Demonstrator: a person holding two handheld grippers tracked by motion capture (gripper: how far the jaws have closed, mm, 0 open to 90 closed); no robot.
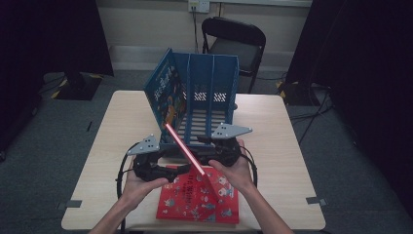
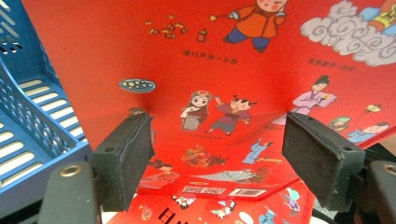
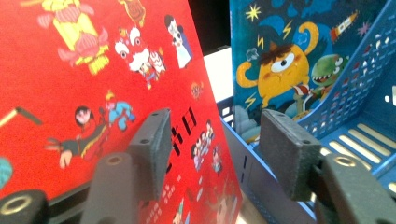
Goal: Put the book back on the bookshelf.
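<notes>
The red book (image 1: 184, 147) should be kept upright between both spread, non-pinching jaws and guided into the blue rack (image 1: 207, 97) beside the blue book (image 1: 163, 90)

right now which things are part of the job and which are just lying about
In the job: upright red book, between left gripper and right gripper; blue file rack; red book lying flat.
Lying about: black folding chair; wall socket.
</notes>
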